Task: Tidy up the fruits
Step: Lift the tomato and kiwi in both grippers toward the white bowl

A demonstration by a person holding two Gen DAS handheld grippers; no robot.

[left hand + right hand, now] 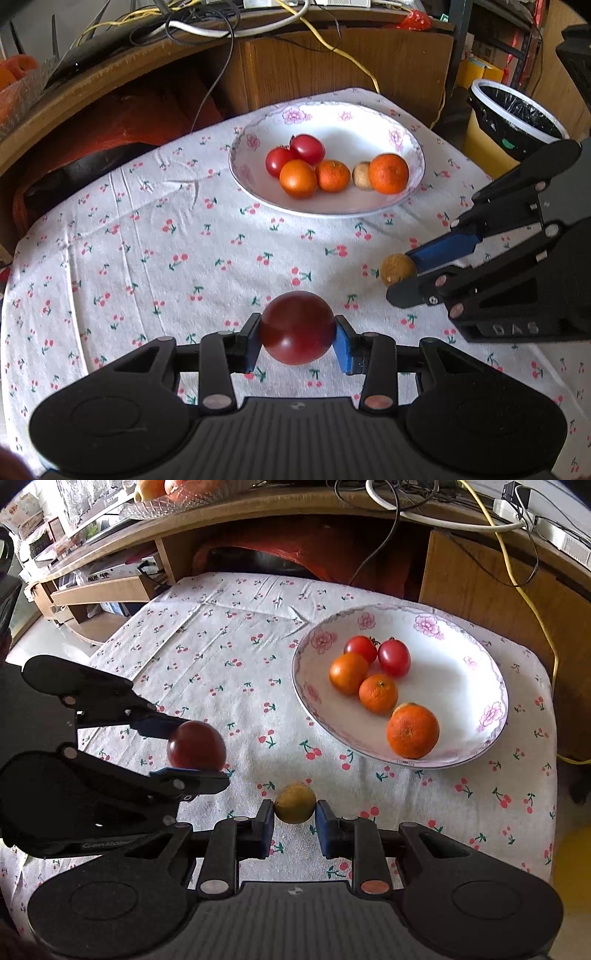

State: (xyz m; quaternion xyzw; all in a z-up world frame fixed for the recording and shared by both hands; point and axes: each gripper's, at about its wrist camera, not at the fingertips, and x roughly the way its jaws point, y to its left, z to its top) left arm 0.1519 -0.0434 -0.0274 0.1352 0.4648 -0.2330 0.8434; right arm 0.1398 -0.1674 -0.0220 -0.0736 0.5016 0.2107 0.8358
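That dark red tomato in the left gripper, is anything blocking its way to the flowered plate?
Nothing visible does. The dark red tomato, held in the left gripper, faces only bare cherry-print cloth before the plate. The right gripper sits off to the side.

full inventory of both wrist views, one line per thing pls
plate: 1, white, pink flowers, far side of tablecloth
tomatoes: 2, red, in plate
oranges: 3, orange, in plate
small brown fruit: 1, tan, in plate
tablecloth: 1, white, cherry print
bin: 1, yellow, black liner, right of table
dark red tomato: 1, in left gripper
brown fruit: 1, in right gripper
left gripper: shut
right gripper: shut
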